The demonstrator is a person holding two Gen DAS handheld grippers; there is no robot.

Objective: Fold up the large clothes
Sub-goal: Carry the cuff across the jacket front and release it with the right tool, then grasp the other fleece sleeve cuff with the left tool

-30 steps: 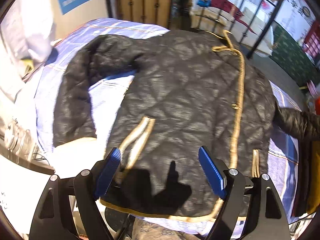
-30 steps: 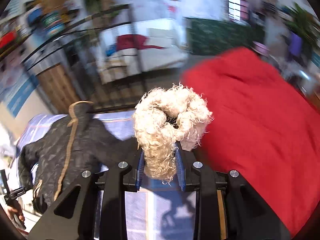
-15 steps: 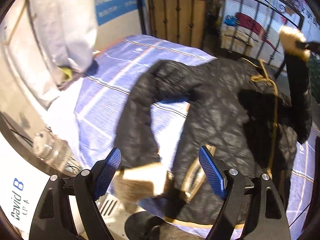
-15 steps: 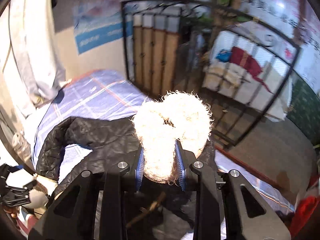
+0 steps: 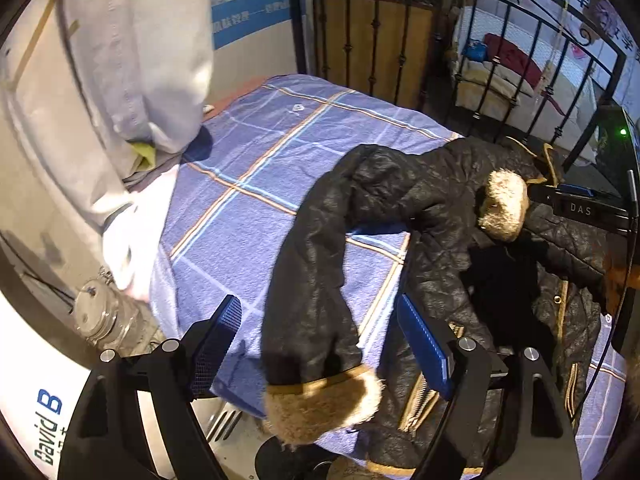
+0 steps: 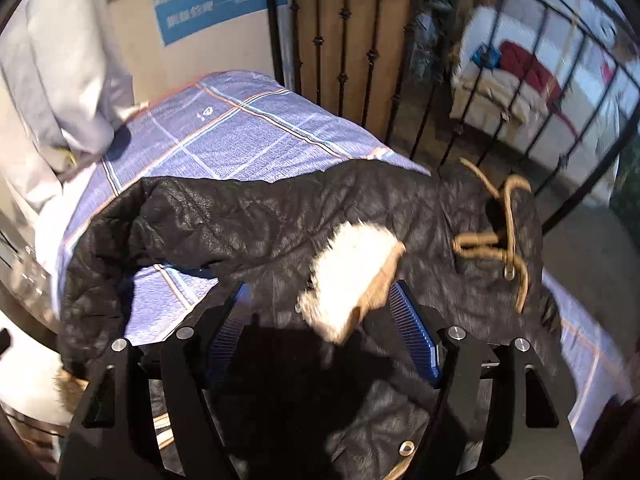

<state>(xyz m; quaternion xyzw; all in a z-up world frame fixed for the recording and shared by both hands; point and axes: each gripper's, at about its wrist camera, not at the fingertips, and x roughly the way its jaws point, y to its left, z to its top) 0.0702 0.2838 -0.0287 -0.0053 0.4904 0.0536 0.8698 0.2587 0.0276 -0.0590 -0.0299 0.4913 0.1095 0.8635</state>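
Observation:
A black quilted jacket (image 5: 440, 208) with tan trim lies front up on a blue plaid sheet (image 5: 248, 160). Its left sleeve (image 5: 312, 272) runs down to a tan fur cuff (image 5: 320, 408) at the bed's near edge. My left gripper (image 5: 318, 308) hovers open above that sleeve with nothing held. The other sleeve is folded across the chest, and its pale fur cuff (image 6: 352, 276) rests on the jacket between the jaws of my right gripper (image 6: 320, 292). Those jaws are opening and the left pad stands clear of the cuff. The right gripper (image 5: 576, 200) also shows in the left wrist view.
A black iron railing (image 5: 372, 40) stands behind the bed. A grey garment (image 5: 132, 60) hangs at the left by the wall. A glass jar (image 5: 100, 316) sits off the bed's left edge. A tan drawstring (image 6: 504, 232) lies at the jacket's collar.
The right gripper swung the fur-cuffed sleeve over from the right, lowered it onto the jacket's chest and spread its jaws. The left gripper shifted left, over the left sleeve.

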